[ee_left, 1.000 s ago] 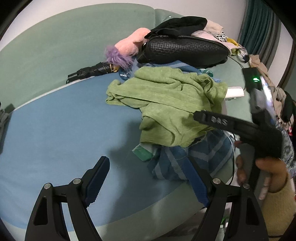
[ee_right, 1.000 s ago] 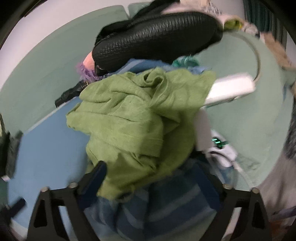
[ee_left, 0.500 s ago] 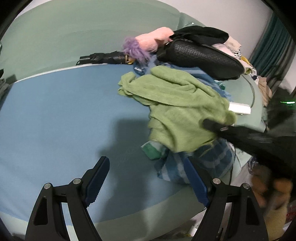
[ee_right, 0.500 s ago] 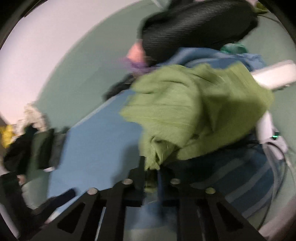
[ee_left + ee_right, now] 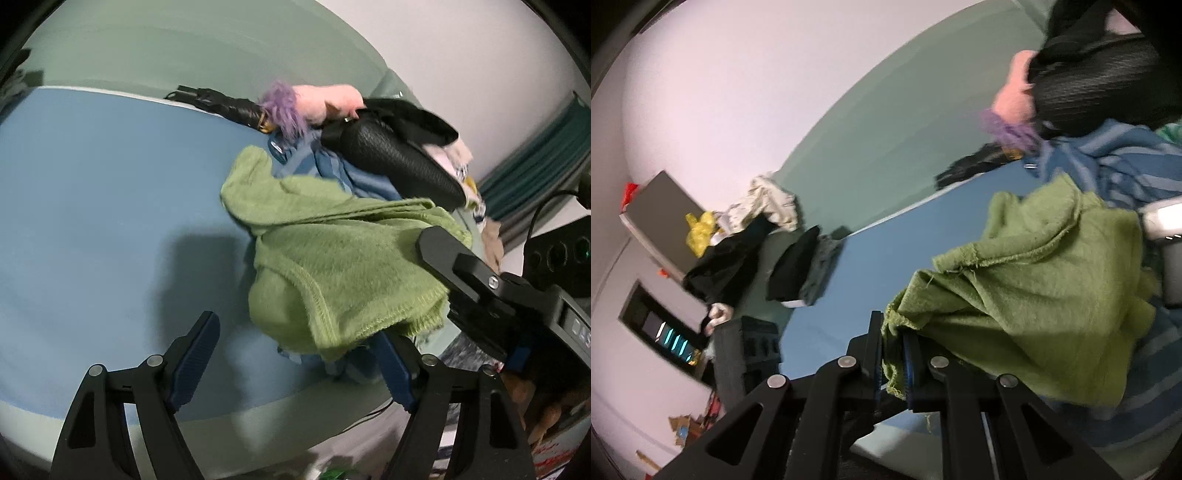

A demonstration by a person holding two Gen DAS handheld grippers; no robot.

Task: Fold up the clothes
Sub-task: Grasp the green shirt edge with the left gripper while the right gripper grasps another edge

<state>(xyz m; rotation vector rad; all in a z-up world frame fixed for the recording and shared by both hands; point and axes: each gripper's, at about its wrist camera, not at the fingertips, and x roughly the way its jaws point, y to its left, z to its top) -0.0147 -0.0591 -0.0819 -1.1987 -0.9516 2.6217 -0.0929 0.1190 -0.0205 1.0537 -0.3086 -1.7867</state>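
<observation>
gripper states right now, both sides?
Left gripper: open, holding nothing.
Right gripper: jaws have just been closing, now shut on the green cloth's edge.

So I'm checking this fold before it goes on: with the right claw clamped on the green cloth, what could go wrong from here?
1. The right claw pinches only a bunched edge of the green cloth, so it may slip free when pulled.
2. The cloth lies on the striped blue garment, which might drag along.
3. The left claw is open and holds nothing, so the cloth hangs from one point and may spread unevenly.
</observation>
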